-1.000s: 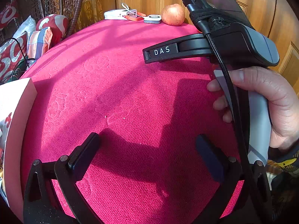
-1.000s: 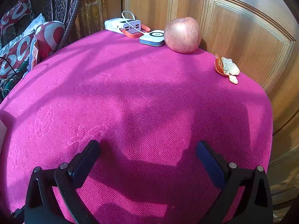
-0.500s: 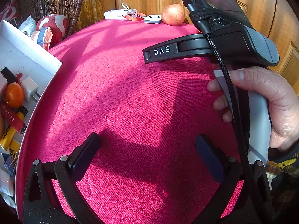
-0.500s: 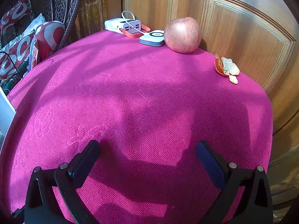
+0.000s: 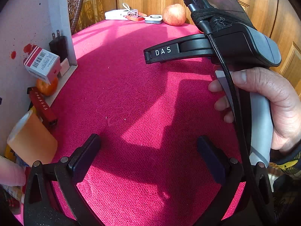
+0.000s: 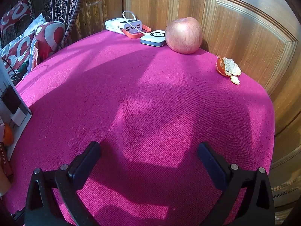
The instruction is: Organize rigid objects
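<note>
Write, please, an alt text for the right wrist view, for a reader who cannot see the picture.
The open, empty right claw hovers over a table covered in magenta cloth. At the far edge, before wooden panels, stand a red apple, a small white square device and a white power bank; an orange peel lies to the right.

Tablecloth [image 6: 150, 98]: coarse woven magenta cloth, matt. Door panels [image 6: 244, 33], upper right: varnished wood, satin sheen. Apple [image 6: 183, 34]: smooth, waxy skin. Power bank [image 6: 123, 25]: glossy white plastic.
</note>
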`<state>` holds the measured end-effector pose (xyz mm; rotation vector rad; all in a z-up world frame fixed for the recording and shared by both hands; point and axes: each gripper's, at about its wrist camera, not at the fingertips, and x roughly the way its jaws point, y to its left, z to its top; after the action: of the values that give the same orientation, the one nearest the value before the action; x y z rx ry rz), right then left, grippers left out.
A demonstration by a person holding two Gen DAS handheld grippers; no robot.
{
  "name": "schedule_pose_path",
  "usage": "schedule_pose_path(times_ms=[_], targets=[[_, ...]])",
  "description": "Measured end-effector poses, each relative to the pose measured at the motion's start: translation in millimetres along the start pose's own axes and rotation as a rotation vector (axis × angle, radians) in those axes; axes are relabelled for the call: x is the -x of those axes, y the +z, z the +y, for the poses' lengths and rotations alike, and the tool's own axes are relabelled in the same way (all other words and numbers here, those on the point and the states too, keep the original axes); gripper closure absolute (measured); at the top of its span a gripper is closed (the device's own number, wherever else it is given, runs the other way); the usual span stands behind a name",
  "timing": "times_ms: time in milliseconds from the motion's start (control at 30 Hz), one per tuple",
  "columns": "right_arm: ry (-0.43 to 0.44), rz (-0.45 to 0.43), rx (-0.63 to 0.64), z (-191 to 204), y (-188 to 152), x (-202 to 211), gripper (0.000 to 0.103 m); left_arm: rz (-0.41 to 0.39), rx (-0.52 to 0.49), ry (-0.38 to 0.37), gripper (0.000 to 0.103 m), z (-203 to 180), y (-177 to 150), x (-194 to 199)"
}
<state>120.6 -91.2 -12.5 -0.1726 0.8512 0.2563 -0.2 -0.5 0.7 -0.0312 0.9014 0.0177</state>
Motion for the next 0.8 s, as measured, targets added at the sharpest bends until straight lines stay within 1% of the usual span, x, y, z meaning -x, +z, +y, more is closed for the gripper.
schedule_pose_path(times_ms=[800], targets=[[-0.001,0.002,0.002,1.4,-1.5,-0.9,0.000,0.002,-0.001,0.001,0.000,0.7,0.5,-1.0]])
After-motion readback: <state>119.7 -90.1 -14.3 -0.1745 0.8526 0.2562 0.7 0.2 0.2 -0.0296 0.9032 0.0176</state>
